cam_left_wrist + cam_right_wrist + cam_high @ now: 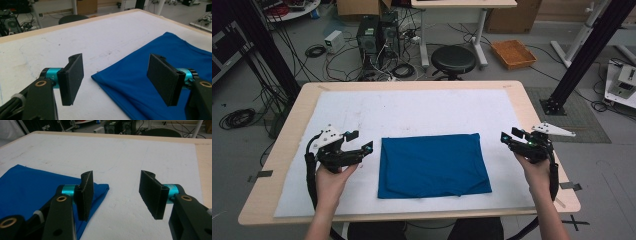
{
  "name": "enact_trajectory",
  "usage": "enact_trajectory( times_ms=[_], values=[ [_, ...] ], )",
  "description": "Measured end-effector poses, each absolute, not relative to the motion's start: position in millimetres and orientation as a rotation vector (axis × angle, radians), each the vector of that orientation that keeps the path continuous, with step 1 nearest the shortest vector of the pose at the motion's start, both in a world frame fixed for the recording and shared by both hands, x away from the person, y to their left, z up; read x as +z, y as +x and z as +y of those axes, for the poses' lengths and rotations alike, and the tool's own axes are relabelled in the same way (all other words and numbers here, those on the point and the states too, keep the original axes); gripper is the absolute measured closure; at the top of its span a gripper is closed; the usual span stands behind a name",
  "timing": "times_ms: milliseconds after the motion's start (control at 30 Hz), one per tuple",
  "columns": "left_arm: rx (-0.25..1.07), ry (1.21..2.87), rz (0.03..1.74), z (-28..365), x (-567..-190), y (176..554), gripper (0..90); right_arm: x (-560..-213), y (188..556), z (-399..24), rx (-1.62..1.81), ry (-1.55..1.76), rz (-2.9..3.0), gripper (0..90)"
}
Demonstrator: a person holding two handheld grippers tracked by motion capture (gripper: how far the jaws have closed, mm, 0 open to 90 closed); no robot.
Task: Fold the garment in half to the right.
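A blue cloth (432, 165) lies folded into a rectangle on the white mat (412, 110), in the middle of the table. My left gripper (360, 141) is held just left of the cloth's far left corner, jaws apart and empty. The left gripper view has that corner of the cloth (150, 82) below and between the two pads (72, 77). My right gripper (509, 135) hovers off the cloth's far right corner, open with nothing in it. From the right gripper view, the corner of the cloth (32, 187) lies under the left pad (86, 192).
The wooden table (287, 135) edges the mat on all sides. Beyond the far edge stand a black stool (453, 60), a computer tower (368, 35) with cables on the floor, and an orange tray (513, 53). Black frame posts (582, 55) rise at the right.
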State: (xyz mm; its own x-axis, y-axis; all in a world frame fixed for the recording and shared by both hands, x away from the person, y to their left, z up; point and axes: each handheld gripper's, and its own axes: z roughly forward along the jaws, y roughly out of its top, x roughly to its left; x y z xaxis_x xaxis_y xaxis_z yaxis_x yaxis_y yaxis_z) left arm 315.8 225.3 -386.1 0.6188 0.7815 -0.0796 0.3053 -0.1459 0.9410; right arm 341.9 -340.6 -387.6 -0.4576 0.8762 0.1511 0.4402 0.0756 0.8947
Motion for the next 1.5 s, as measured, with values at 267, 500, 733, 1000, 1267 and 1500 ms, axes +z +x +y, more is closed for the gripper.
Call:
enact_trajectory(
  times_ms=[267,500,733,1000,1267,1500],
  values=[
    [0.545,1.713,0.88,225,-380,306,35.4,-387,342,-338,1.356,1.298,1.937,45.6],
    [0.498,1.692,0.932,224,-382,287,36.2,-388,343,-336,1.353,1.294,1.943,45.6],
    [0.469,1.718,0.985,218,-395,258,37.1,-388,343,-335,1.353,1.292,1.944,45.6],
    [0.394,1.748,1.13,214,-424,238,39.8,-387,343,-334,1.351,1.286,1.943,44.8],
    [0.221,1.724,1.268,206,-444,238,43.8,-388,343,-335,1.346,1.289,1.94,44.6],
    [0.119,1.723,1.34,195,-449,242,46.8,-388,343,-334,1.345,1.285,1.94,44.6]
  ],
)
